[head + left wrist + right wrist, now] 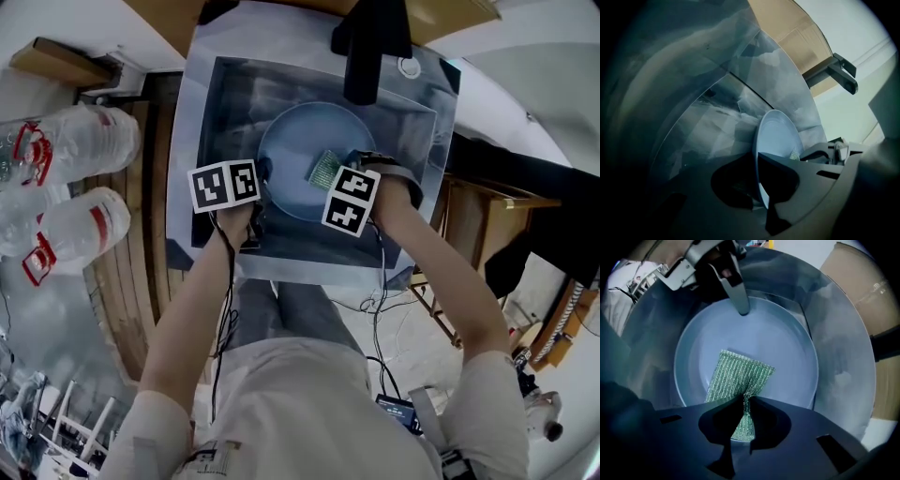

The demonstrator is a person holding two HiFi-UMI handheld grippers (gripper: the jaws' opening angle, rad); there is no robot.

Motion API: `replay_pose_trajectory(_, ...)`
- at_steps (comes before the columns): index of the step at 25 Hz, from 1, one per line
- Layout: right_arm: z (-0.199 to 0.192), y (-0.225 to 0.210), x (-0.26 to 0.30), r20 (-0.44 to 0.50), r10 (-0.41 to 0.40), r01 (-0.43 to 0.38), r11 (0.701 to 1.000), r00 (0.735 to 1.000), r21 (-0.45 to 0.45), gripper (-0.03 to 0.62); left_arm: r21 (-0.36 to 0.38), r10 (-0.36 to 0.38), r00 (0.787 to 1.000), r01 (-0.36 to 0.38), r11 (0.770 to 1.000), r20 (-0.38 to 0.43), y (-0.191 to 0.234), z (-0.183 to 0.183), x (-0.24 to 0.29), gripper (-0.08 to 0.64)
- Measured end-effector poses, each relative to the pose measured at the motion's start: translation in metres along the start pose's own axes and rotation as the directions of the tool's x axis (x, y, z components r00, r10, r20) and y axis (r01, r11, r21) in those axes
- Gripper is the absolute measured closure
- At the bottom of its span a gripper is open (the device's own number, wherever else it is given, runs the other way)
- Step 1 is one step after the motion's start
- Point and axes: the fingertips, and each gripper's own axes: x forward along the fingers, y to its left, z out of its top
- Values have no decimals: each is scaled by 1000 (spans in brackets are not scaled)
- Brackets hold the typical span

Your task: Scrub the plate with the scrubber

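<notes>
A pale blue plate (300, 155) lies in the steel sink (225, 103), under the faucet. My left gripper (263, 174) is shut on the plate's near-left rim; in the left gripper view the plate (777, 133) stands edge-on between the closed jaws of the left gripper (758, 163). My right gripper (745, 401) points straight down over the plate (787, 341) and is shut on a green mesh scrubber (740, 373), which lies flat on the plate's face. In the head view the scrubber (325, 168) shows just ahead of the right gripper (343, 171).
A black faucet (370, 47) overhangs the sink's far side, with a round fitting (409, 67) beside it. Large water bottles (75, 150) lie at the left. A wooden frame (469, 202) stands at the right. Cables hang along both forearms.
</notes>
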Motion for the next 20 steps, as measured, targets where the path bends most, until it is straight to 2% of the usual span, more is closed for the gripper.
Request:
replay_pose_trajectory(3, 24, 36, -8, 123, 94, -95, 995, 988, 3, 526, -15, -7, 1000, 7, 1000, -2, -1, 0, 1, 531)
replay_pose_trajectory(7, 62, 51, -12, 208, 111, -102, 993, 972, -54, 525, 33, 11, 1000, -11, 999, -1, -1, 1, 0, 531)
replay_pose_trajectory(9, 75, 46, -12, 232, 87, -70, 994, 969, -80, 525, 4, -3, 1000, 3, 1000, -4, -1, -1, 1, 529)
replay_pose_trajectory(11, 84, 36, -11, 222, 32, 1, 989, 974, -149, 525, -25, -25, 1000, 25, 999, -13, -1, -1, 2, 529)
replay_pose_trajectory(13, 92, 23, -9, 209, -16, 58, 979, 978, -196, 525, -15, -26, 999, 26, 1000, -22, -1, -1, 2, 529)
replay_pose_trajectory(20, 95, -41, -3, 188, -126, 160, 972, 974, -174, 523, -2, -28, 999, 28, 1000, -18, -1, -1, 2, 529)
